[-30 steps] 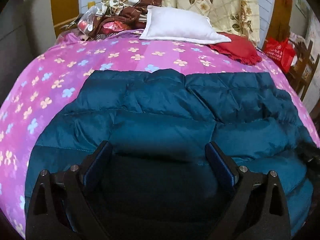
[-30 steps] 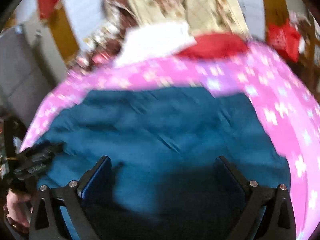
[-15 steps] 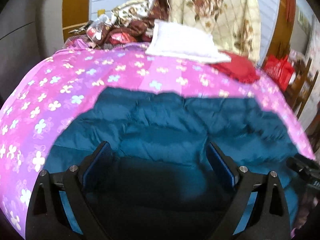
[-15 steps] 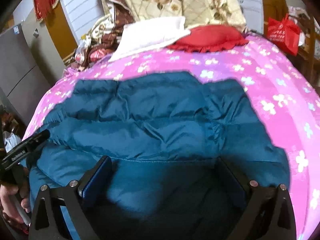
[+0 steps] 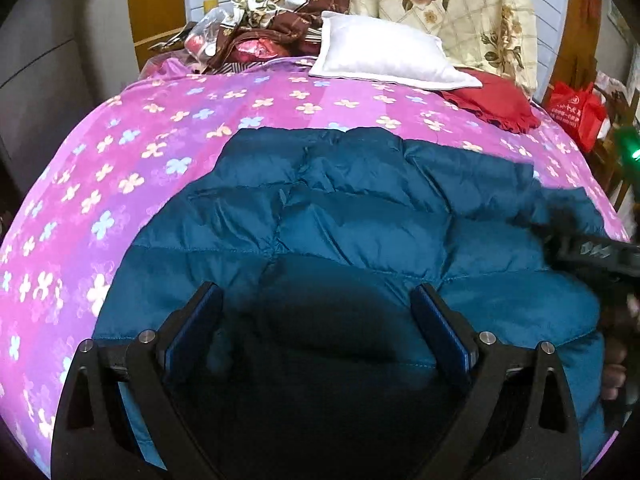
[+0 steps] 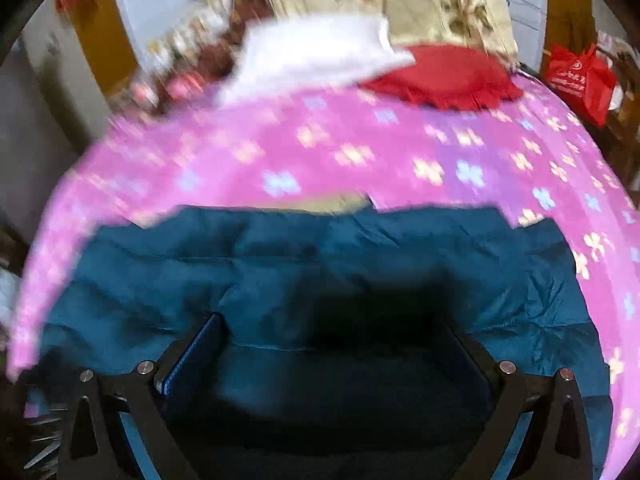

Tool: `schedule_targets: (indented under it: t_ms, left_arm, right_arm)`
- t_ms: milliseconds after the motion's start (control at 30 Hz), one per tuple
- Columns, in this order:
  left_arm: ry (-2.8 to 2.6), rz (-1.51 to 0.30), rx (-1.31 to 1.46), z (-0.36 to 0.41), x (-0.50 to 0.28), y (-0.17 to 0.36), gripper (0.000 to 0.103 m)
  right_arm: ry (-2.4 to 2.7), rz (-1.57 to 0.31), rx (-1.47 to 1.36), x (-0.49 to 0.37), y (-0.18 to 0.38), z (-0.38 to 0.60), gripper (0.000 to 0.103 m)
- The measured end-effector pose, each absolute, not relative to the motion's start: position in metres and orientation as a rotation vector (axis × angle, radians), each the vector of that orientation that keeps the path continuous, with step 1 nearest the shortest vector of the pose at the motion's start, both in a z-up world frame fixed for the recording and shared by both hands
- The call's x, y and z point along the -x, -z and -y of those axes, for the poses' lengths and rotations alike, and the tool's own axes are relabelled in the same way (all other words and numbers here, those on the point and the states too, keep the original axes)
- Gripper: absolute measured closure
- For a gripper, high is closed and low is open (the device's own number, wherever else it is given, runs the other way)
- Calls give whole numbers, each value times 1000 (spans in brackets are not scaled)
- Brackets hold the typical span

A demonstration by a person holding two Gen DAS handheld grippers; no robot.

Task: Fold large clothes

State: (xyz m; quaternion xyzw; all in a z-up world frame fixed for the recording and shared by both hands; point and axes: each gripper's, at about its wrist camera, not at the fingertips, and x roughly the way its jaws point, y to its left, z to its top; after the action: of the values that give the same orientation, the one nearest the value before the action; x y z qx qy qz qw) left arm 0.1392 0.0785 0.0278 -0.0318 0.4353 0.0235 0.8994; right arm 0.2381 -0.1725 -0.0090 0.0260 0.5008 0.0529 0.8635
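A teal quilted down jacket [image 5: 352, 216] lies spread flat on a bed with a pink flowered cover [image 5: 120, 168]. My left gripper [image 5: 316, 320] is open and empty, just above the jacket's near part. My right gripper [image 6: 332, 352] is open and empty too, above the near part of the jacket [image 6: 360, 248]; its view is blurred by motion. The other gripper's black body [image 5: 592, 252] shows at the right edge of the left wrist view, over the jacket's right side.
A white pillow [image 5: 380, 56] and a red cushion [image 5: 496, 100] lie at the head of the bed. Piled floral bedding [image 5: 280, 16] sits behind them. A red bag [image 5: 576, 112] stands beside the bed's right side.
Both grippers stay open. The left view has shifted so the jacket sits further right and lower. The right gripper has drawn back toward the near edge, and more bedcover shows beyond the jacket.
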Motion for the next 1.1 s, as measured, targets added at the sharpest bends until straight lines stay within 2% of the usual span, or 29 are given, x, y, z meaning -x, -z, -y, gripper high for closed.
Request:
schedule_targets:
  t_ms: [100,267,433,667,800,1100]
  left_arm:
    - [-50,-905,85,-83,-138,-32,7]
    - [-84,-808,136,-118,-126,-66,7]
    - [-166,-854,280,-197,-117,-58,7]
    - [-128,-930,332,-233,-113,-31,7]
    - [23,-1007,352,-220,-120,-8,7]
    - [88,-1045,468,-230,-139,17,1]
  right_arm:
    - [-120,-1040,-107,-237,7,183,0]
    - [-166,-885,-155,-194,-34,200,1]
    - [-178,-803,-56,-133,-63,217,1]
    - [-239,-791,-42,-73,-51,254,0]
    - [-217,-939,-78,-88,-5,265,0]
    - [-233,-917,-24,-85,-2,264,0]
